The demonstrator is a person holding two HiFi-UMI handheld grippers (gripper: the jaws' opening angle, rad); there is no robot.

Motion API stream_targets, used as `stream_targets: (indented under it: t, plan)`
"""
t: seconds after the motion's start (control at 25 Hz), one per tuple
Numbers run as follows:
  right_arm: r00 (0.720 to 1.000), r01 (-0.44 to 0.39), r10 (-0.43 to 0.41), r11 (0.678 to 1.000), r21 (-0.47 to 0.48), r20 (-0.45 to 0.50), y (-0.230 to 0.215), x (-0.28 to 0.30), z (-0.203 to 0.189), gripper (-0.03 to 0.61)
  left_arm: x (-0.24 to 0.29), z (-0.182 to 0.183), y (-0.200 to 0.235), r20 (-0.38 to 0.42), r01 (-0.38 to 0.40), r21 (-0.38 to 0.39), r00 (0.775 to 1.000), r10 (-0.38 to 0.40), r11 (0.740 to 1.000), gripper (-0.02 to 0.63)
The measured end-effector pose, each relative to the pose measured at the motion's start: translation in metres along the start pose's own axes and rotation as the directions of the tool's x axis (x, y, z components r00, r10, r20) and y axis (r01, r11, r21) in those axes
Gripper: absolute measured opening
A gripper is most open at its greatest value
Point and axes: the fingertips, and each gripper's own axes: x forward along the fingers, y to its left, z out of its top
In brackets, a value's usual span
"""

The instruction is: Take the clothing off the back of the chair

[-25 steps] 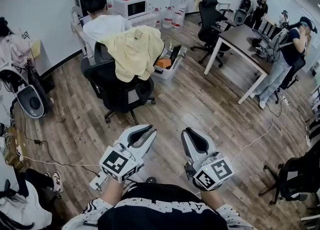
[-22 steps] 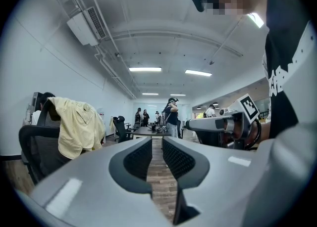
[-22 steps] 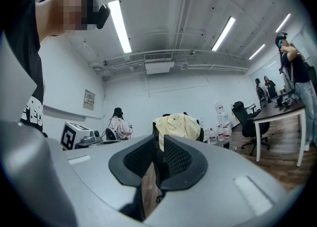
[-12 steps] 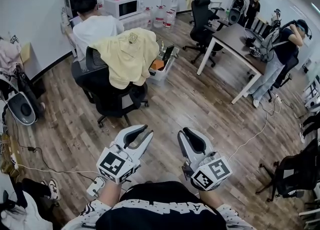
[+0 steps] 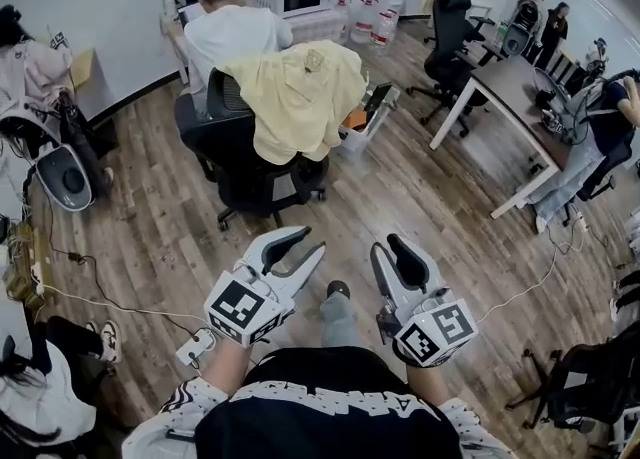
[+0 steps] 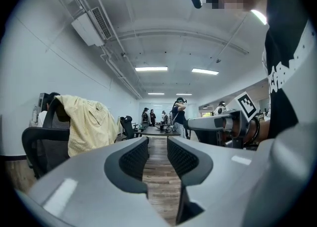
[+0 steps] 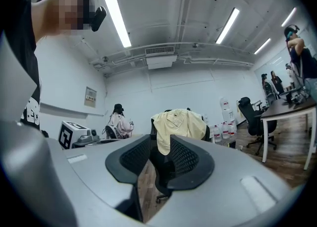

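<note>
Yellow clothing [image 5: 300, 97]: draped over the back of the black chair [image 5: 245, 177], hem hanging free on the chair's near side.
Left tongs [image 5: 305, 244], right tongs [image 5: 390, 245]: 2 pairs, both opening, nothing between them, well short of the chair.
Wood floor [image 5: 150, 237]: bare between chair and tongs.
Seated person [image 5: 235, 32]: just beyond the chair.

The plank floor [image 5: 400, 207] carried a black chair [image 5: 215, 142] on castors, with a yellow shirt [image 5: 300, 97] draped over its back. Just beside the chair stood a white bin [image 5: 372, 117]. A fan [image 5: 65, 179] sat at the left, and a cable [image 5: 110, 304] ran across the boards near a power strip [image 5: 195, 350]. A table [image 5: 505, 82] stood at the right. Water jugs [image 5: 385, 25] lined the far wall.
</note>
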Motion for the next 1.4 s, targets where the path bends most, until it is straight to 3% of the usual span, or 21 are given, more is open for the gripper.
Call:
stream_targets:
  t: [0.2, 0.56, 1.04, 1.4]
  plan:
    - [0.998, -0.057, 0.057, 0.998, 0.008, -0.014, -0.022, 0.039, -0.003, 0.150, 0.011, -0.002, 0.036, -0.008, -0.098, 0.007, 0.995, 0.098, 0.995, 0.135]
    - [0.990, -0.134, 0.135, 0.991, 0.023, -0.041, -0.068, 0.113, -0.005, 0.192, 0.042, -0.007, 0.108, -0.032, -0.258, 0.010, 0.966, 0.258, 0.966, 0.185]
    - [0.961, -0.250, 0.253, 0.967, 0.041, -0.112, -0.120, 0.221, -0.014, 0.219, 0.068, -0.015, 0.195, -0.077, -0.477, 0.024, 0.875, 0.477, 0.879, 0.257]
    - [0.928, -0.317, 0.316, 0.948, 0.028, -0.197, -0.134, 0.277, -0.039, 0.235, 0.076, -0.026, 0.235, -0.103, -0.586, 0.024, 0.804, 0.585, 0.810, 0.272]
